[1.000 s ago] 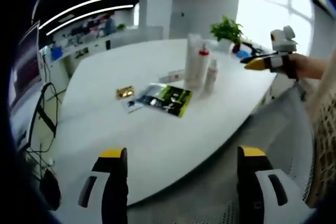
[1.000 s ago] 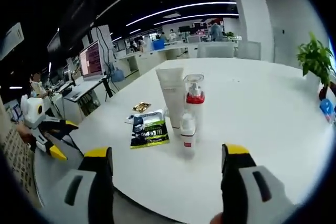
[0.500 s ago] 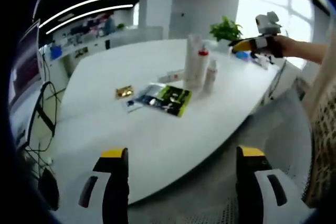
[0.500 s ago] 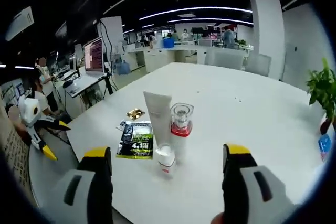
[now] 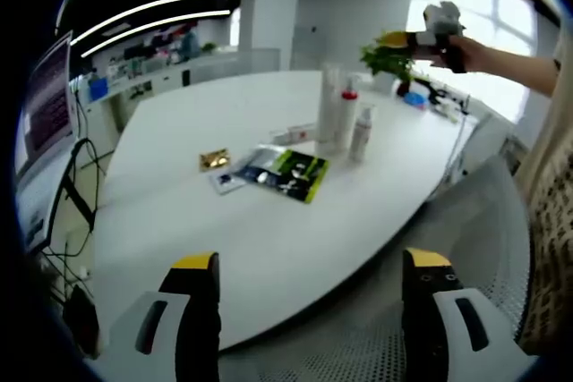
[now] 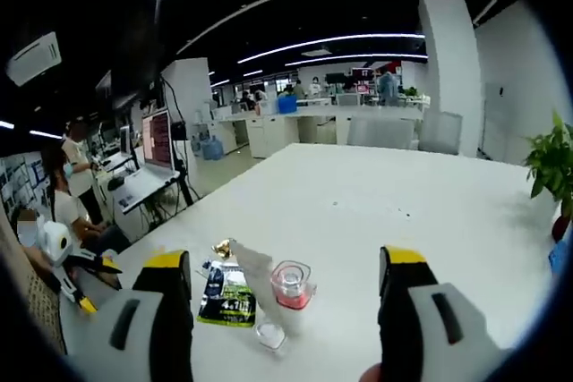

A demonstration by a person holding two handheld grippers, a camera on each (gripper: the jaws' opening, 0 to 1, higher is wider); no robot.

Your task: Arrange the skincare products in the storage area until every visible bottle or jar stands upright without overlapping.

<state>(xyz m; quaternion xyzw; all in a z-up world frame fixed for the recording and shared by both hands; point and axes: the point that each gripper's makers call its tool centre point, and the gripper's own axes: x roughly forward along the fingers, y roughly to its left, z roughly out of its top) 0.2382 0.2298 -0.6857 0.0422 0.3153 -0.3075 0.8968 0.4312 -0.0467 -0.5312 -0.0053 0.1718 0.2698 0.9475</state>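
Observation:
Three skincare containers stand close together on the white table (image 5: 179,212): a tall white tube (image 5: 329,100), a red-capped pump bottle (image 5: 346,118) and a small white bottle (image 5: 362,131). A flat white tube (image 5: 294,133) lies on its side just left of them. My left gripper (image 5: 311,261) is open at the table's near edge, far from the bottles. My right gripper (image 6: 285,258) is open, high above the group, looking down on the pump bottle (image 6: 291,282), the tall tube (image 6: 253,270) and the small bottle (image 6: 269,335). The right gripper (image 5: 421,35) hangs in a hand over the table's far end.
A black-and-green sachet (image 5: 291,170) and a small gold packet (image 5: 213,159) lie flat left of the bottles. A potted plant (image 5: 387,58) stands at the table's far end. A mesh chair (image 5: 488,221) is at the right edge. The left gripper (image 6: 97,284) shows low on the left.
The right gripper has risen well above the bottles, from level with them to looking down on them. The left gripper has barely moved. No product has shifted.

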